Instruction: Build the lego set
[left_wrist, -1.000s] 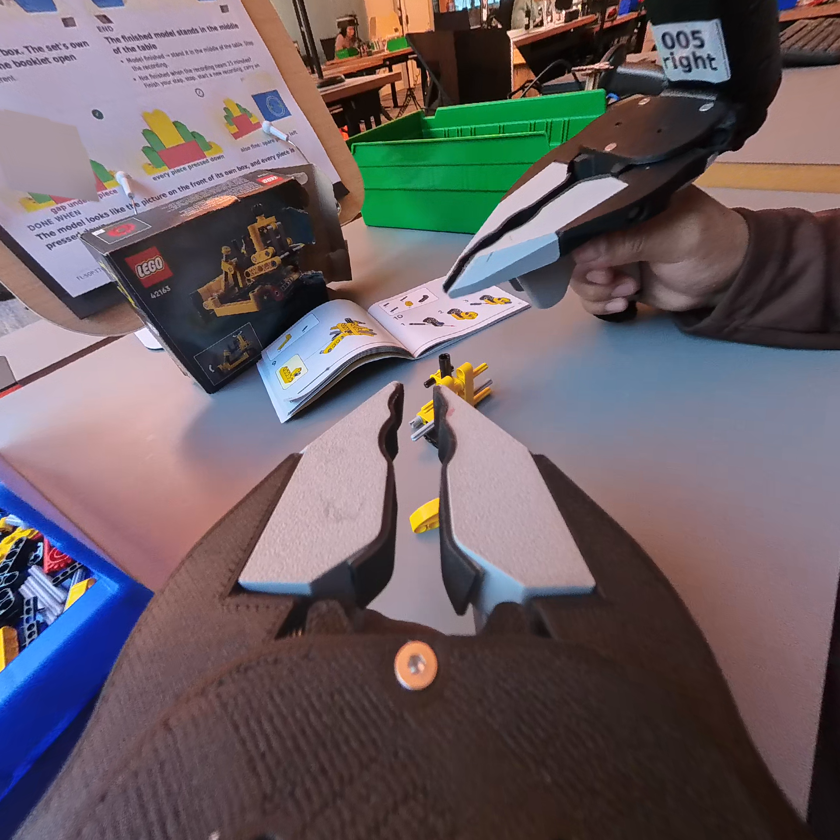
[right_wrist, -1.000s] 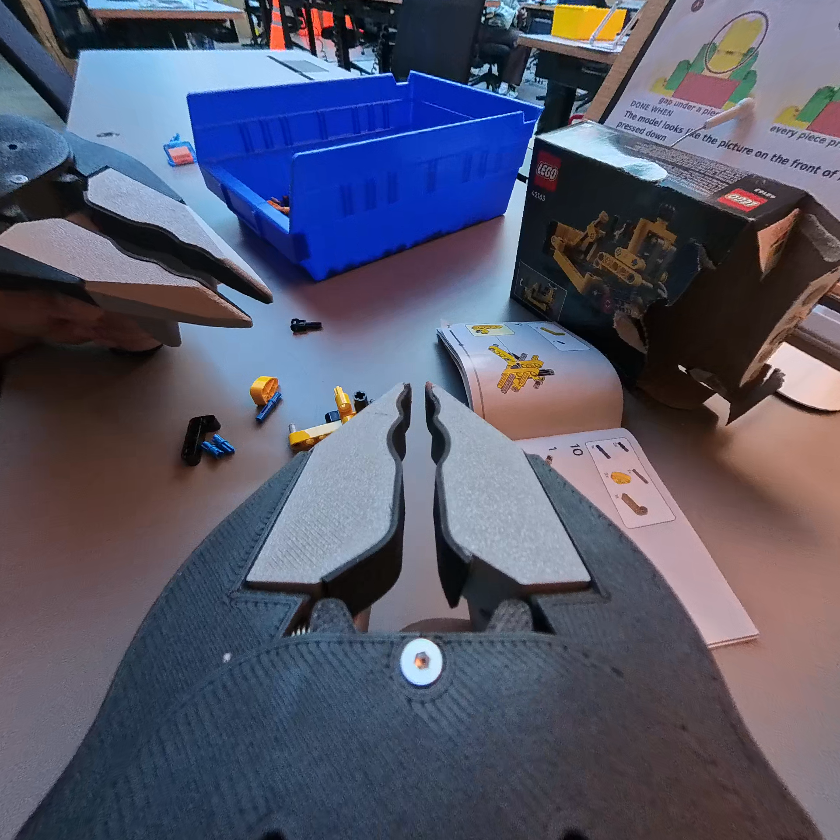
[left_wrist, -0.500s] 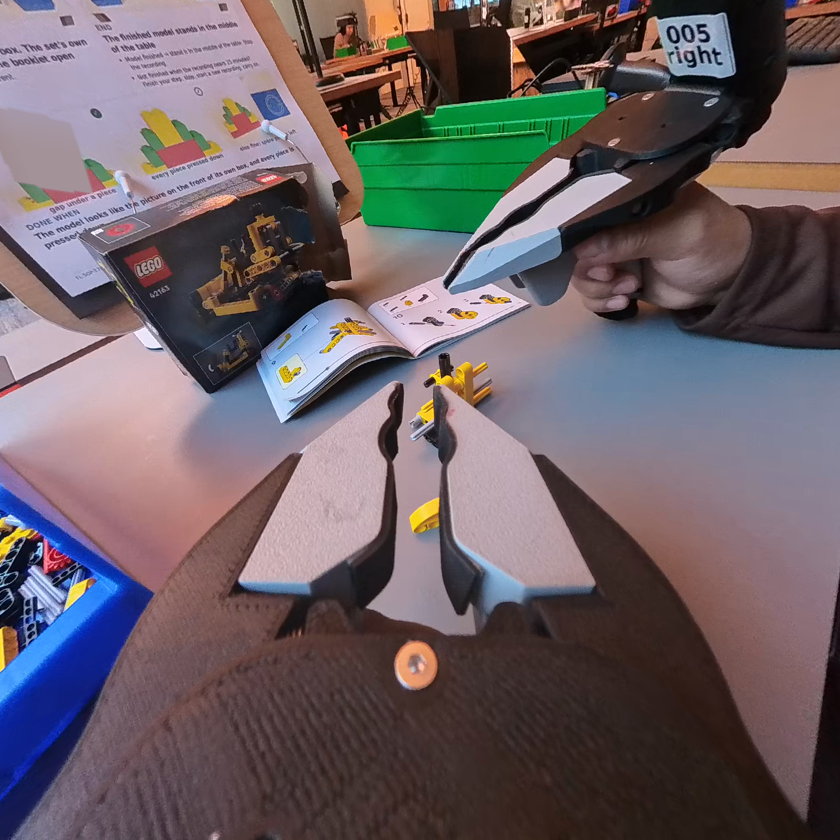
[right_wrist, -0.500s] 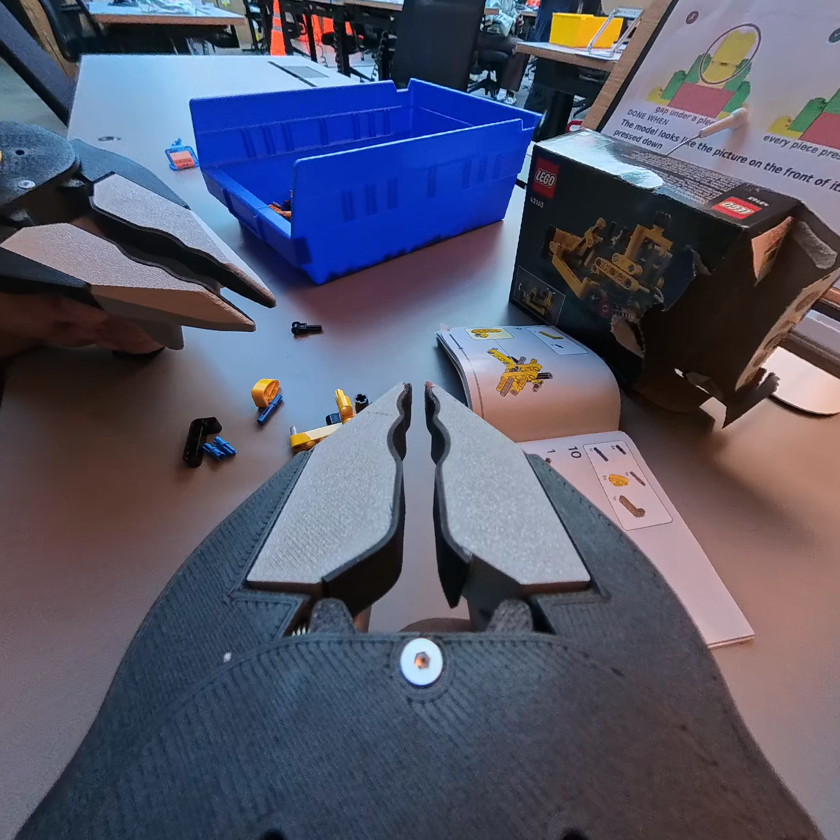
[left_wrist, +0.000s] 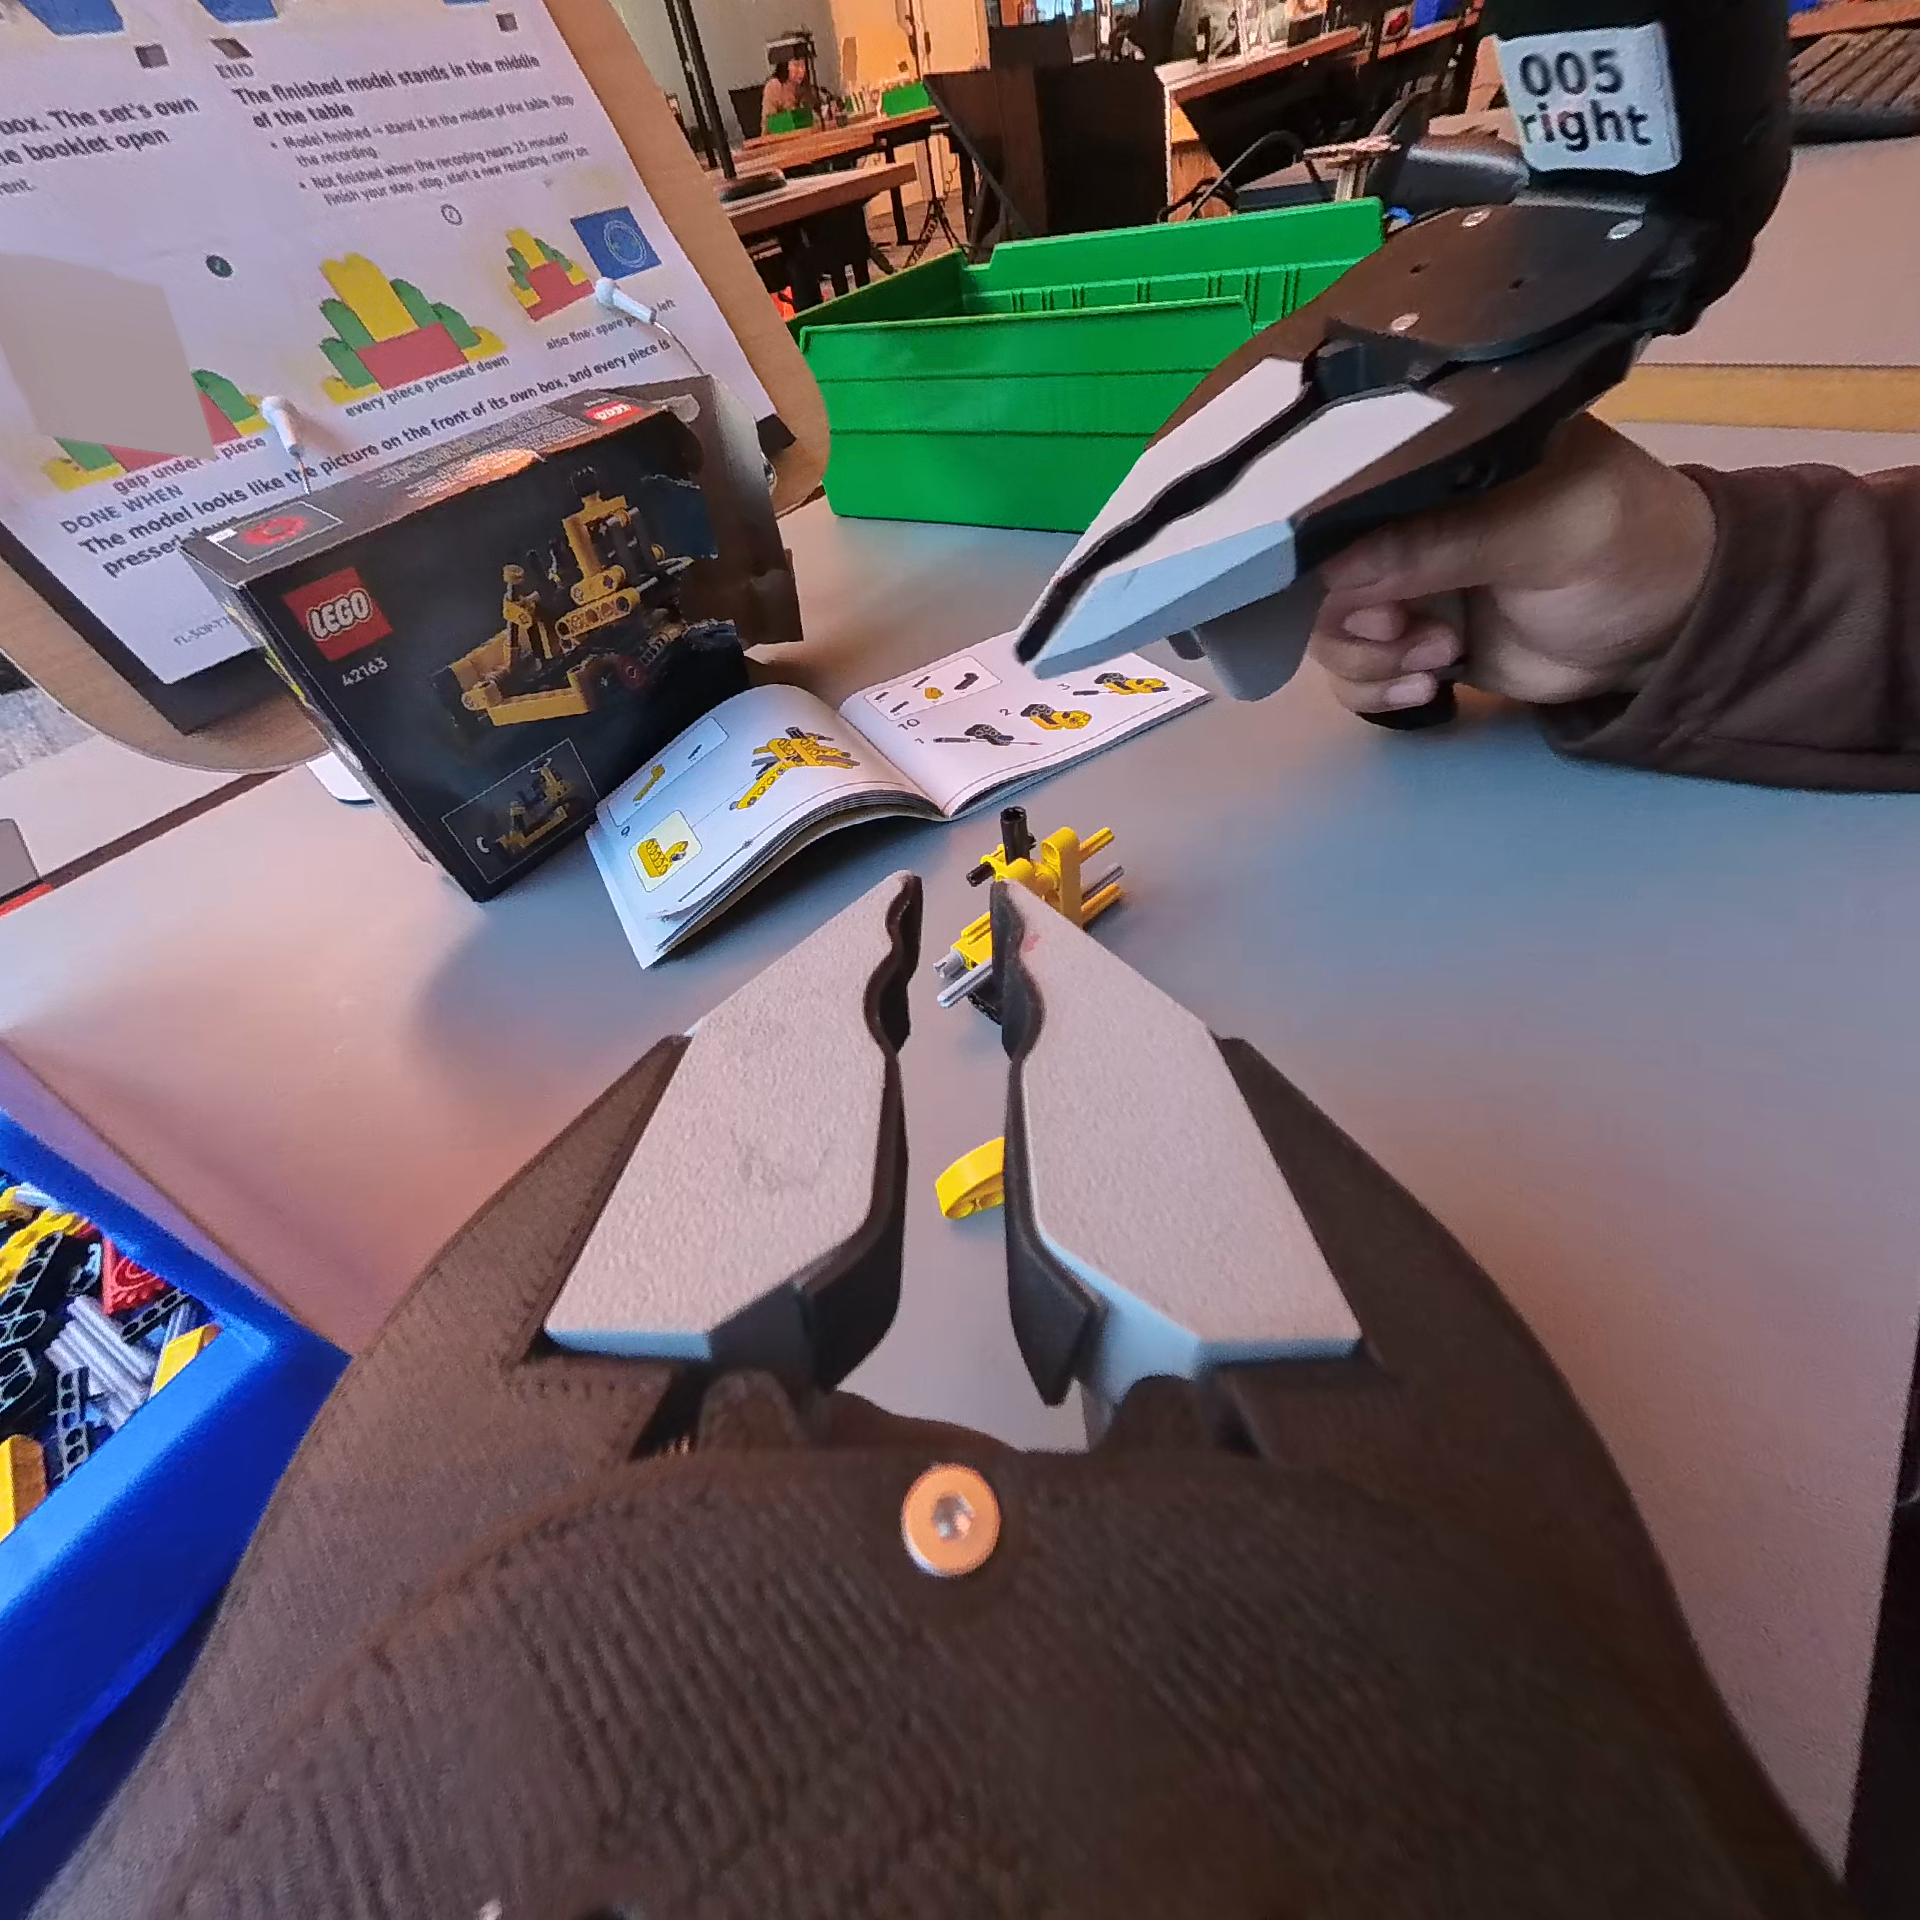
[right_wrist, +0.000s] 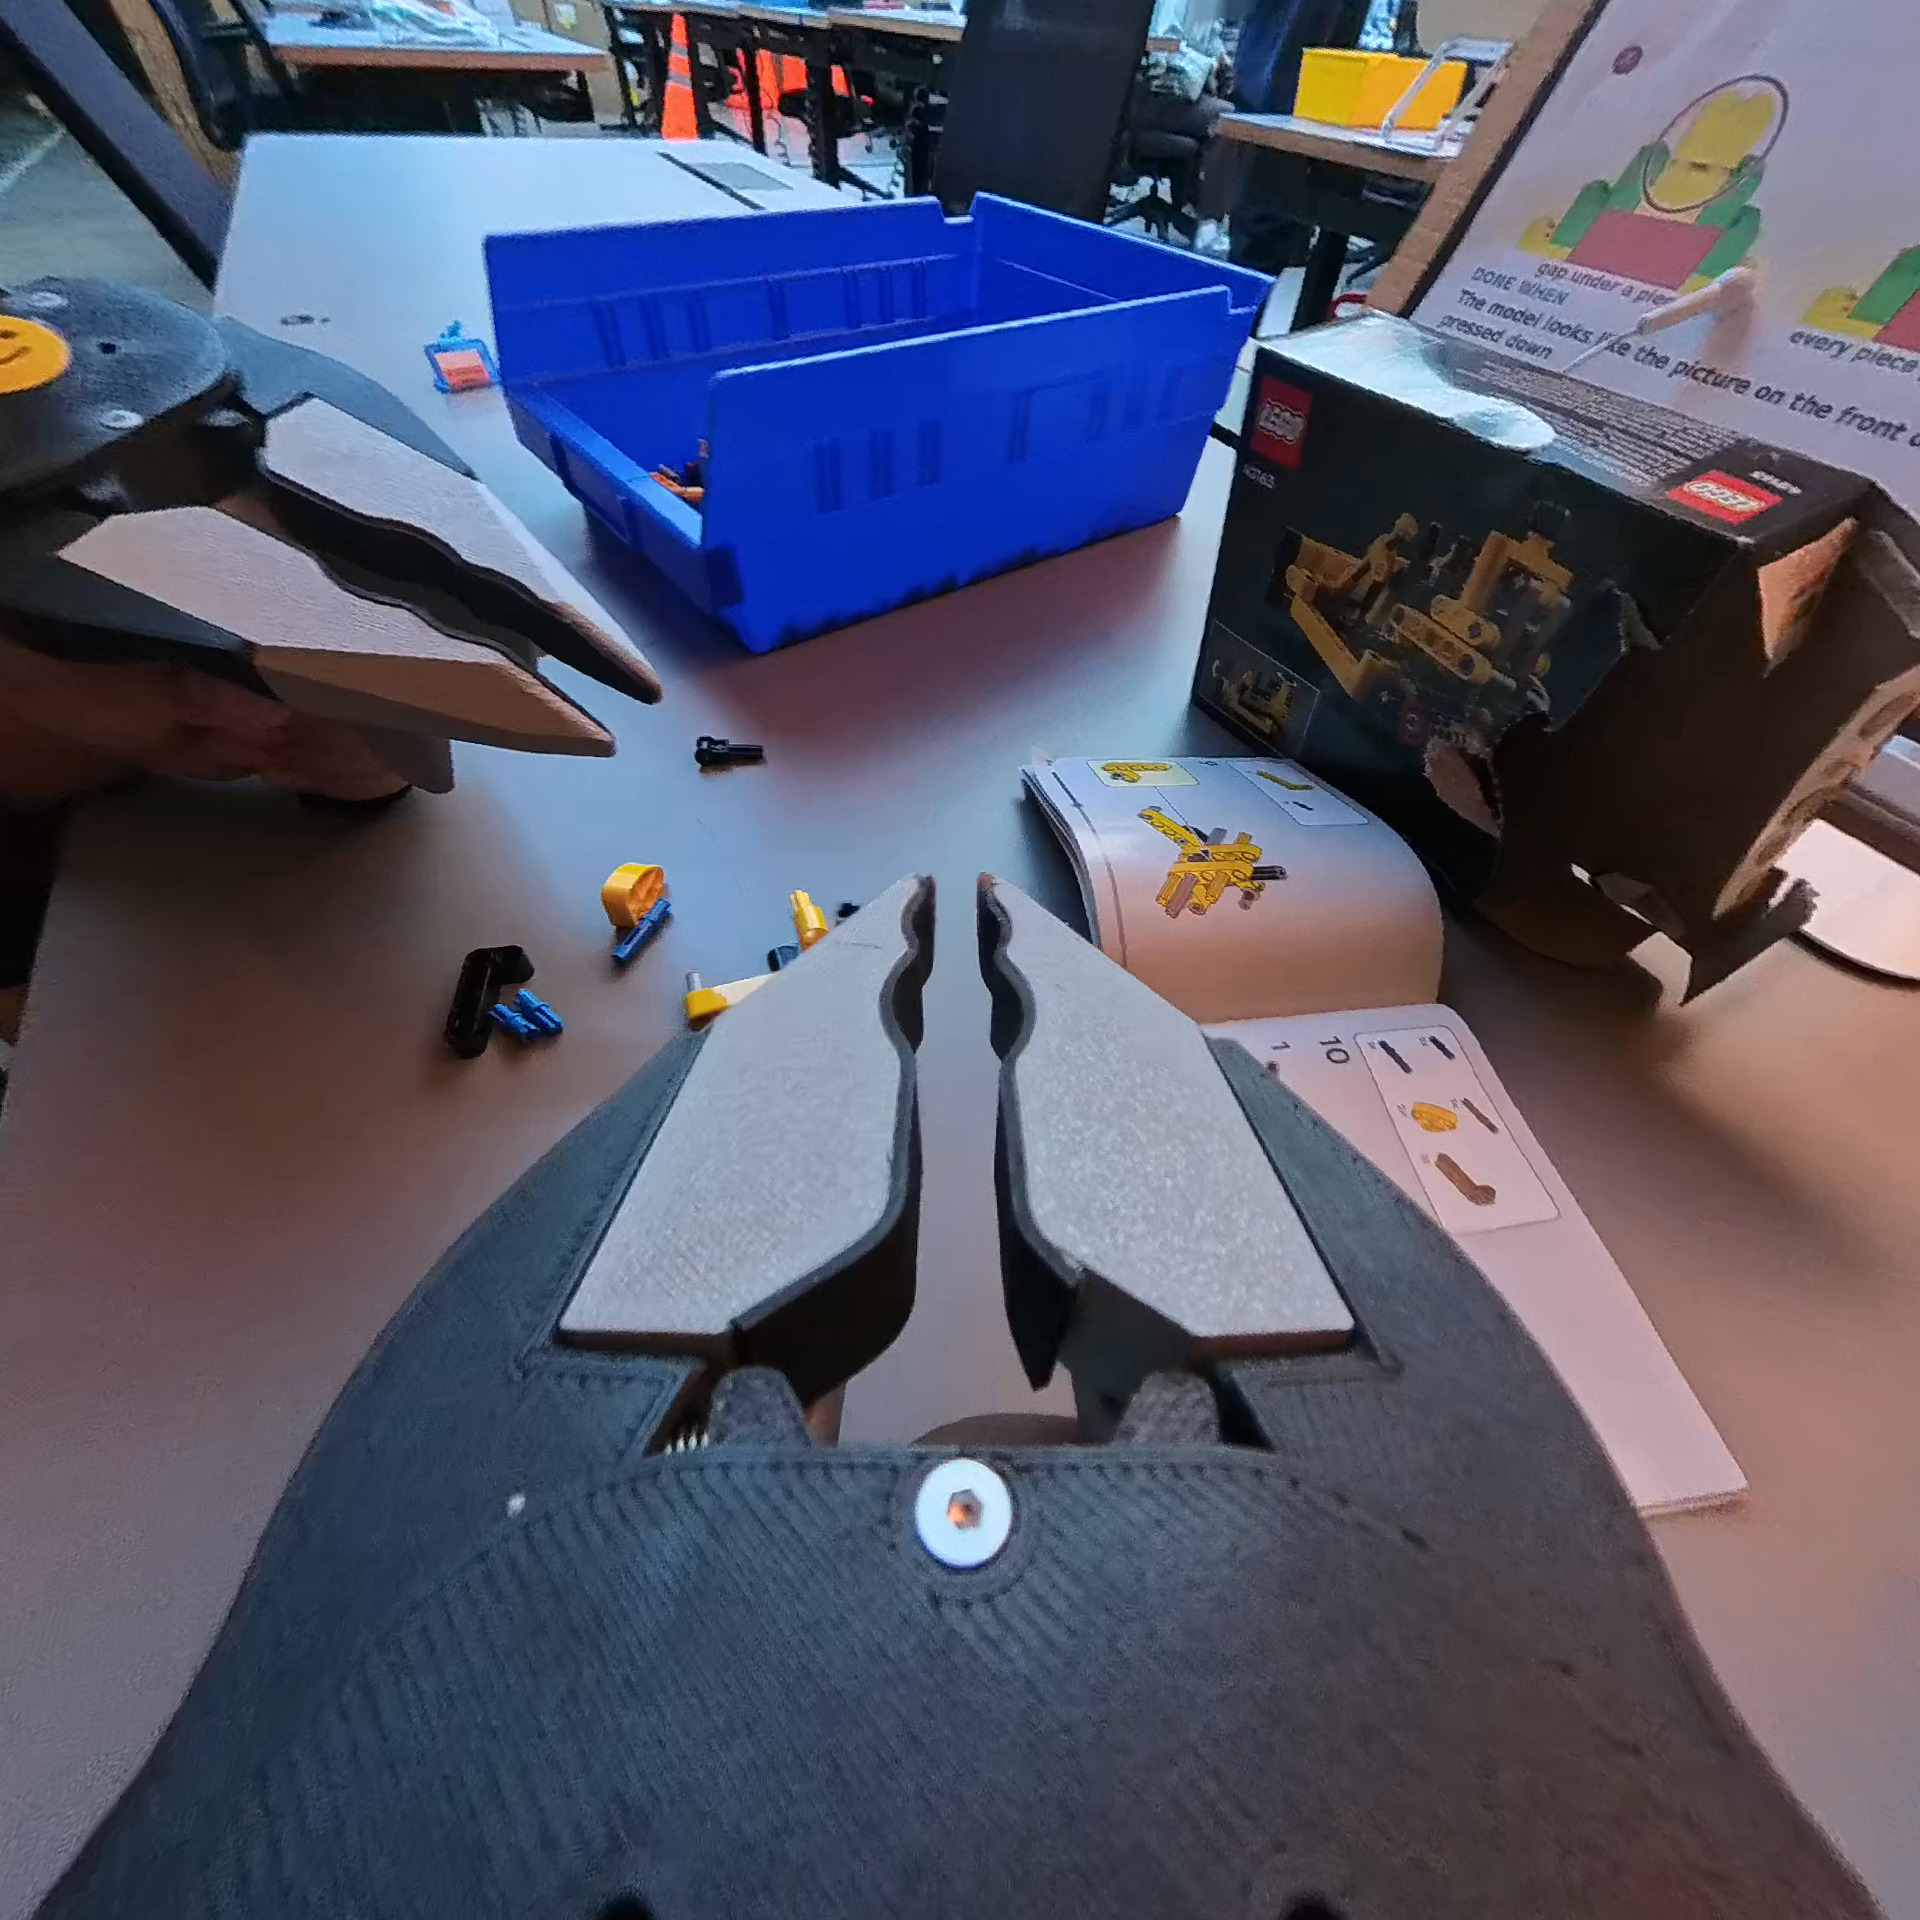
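Observation:
A small yellow partial assembly (left_wrist: 1044, 883) with black and grey pins lies on the grey table just beyond my left gripper (left_wrist: 954, 896). The left gripper's fingers stand a narrow gap apart and hold nothing. A loose yellow piece (left_wrist: 968, 1191) lies on the table below them. My right gripper (right_wrist: 956, 894) also has a narrow gap and is empty. It hovers over the table beside the open instruction booklet (right_wrist: 1257, 904). Left of it lie the assembly (right_wrist: 805, 920), a yellow round piece (right_wrist: 632, 891), a blue pin (right_wrist: 641, 928), a black piece with blue pins (right_wrist: 486, 995) and a black pin (right_wrist: 727, 751).
The black set box (left_wrist: 488, 644) stands behind the booklet (left_wrist: 831, 769), with an instruction board (left_wrist: 343, 239) behind it. A green bin (left_wrist: 1039, 405) is at the back. A blue bin (right_wrist: 883, 436) holding loose parts (left_wrist: 62, 1340) stands at the left. Some 9 cm of space lies between my two pairs of fingers. To reach the yellow round piece (right_wrist: 632, 891) in a straight line is about 6 cm for my left fingers, about 12 cm for my right.

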